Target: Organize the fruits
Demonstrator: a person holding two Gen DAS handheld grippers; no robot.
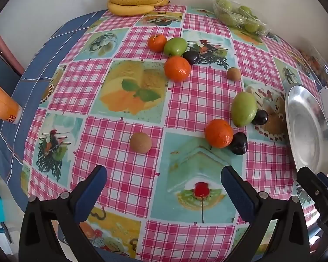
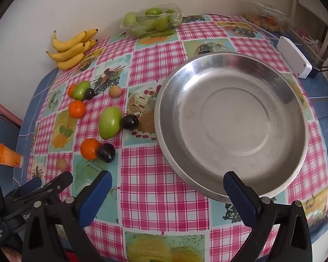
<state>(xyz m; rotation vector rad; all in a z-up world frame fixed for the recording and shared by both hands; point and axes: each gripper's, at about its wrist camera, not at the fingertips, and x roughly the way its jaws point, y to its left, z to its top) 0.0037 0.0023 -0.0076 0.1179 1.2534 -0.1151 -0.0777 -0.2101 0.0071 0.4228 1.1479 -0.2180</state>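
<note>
Steel, shallow and bare, the metal dish (image 2: 231, 120) sits on the counter (image 2: 164, 174) with all the loose fruit off to its left side. Nearest its rim lie a green mango (image 2: 110, 122) touching a dark plum (image 2: 130, 121), and below them an orange (image 2: 90, 152) pressed against a second dark plum (image 2: 106, 152). Farther from the dish are another cluster of orange, green and dark fruit, two small brown fruits, the bananas (image 2: 73, 49) and a wrapped tray of green fruit (image 2: 152, 20).

The left hand-held gripper (image 1: 164, 187) and the right hand-held gripper (image 2: 167, 193) both hover with jaws spread fully wide, holding nothing.

The likely trouble comes from the touching pairs: closing on the orange could nudge its plum and send it rolling across the slick oilcloth, possibly off the edge. Round fruit may also squirt from flat pads if gripped off-centre, and anything dropped into the dish could roll round its sloped wall.
</note>
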